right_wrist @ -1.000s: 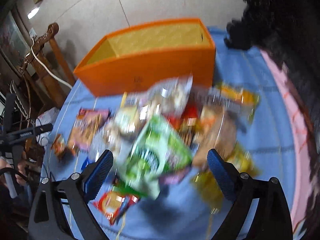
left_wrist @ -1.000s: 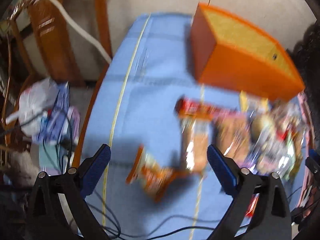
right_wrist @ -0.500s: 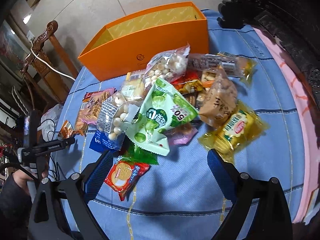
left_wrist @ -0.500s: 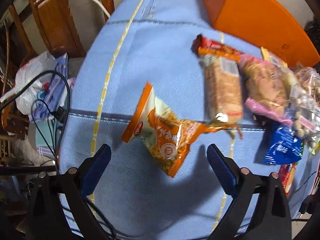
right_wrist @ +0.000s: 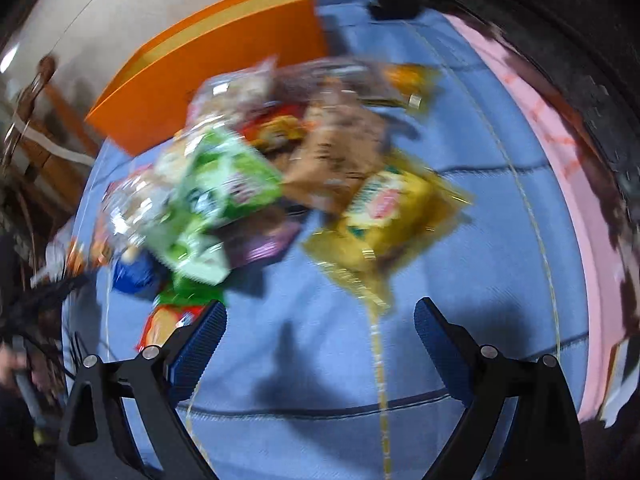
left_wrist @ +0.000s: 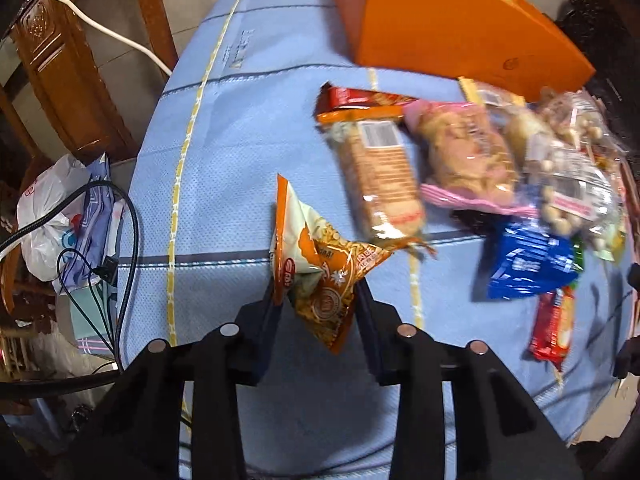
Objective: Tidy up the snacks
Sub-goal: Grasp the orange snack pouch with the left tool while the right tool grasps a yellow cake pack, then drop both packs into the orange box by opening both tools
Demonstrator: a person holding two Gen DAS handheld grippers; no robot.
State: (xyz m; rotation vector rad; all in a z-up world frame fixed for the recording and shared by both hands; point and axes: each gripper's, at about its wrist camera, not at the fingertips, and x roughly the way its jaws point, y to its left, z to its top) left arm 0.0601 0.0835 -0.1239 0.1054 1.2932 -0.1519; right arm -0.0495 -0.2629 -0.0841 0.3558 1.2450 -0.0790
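Left tongs: our left gripper (left_wrist: 316, 300) has its two fingers drawn in against an orange-and-white snack pouch (left_wrist: 320, 276), pinching its lower half from both sides.
Held pouch: it stands tilted between the fingers, its top corner pointing away from us over the blue tablecloth (left_wrist: 224, 152); we cannot tell whether its bottom tip touches the cloth.
Right tongs: our right gripper (right_wrist: 320, 328) is spread wide with nothing between its blue pads (right_wrist: 200, 340), hovering over bare cloth.
Nearest to right tongs: a yellow packet (right_wrist: 384, 216) lies just beyond the gap, apart from both pads; the view is blurred.
Snack pile: a long biscuit pack (left_wrist: 380, 172), a pink bun bag (left_wrist: 468, 156), a blue packet (left_wrist: 528, 260) and a red bar (left_wrist: 554, 328) lie to the right of the held pouch.
Orange box (left_wrist: 448, 20): it sits at the far side of the cloth, behind the pile.
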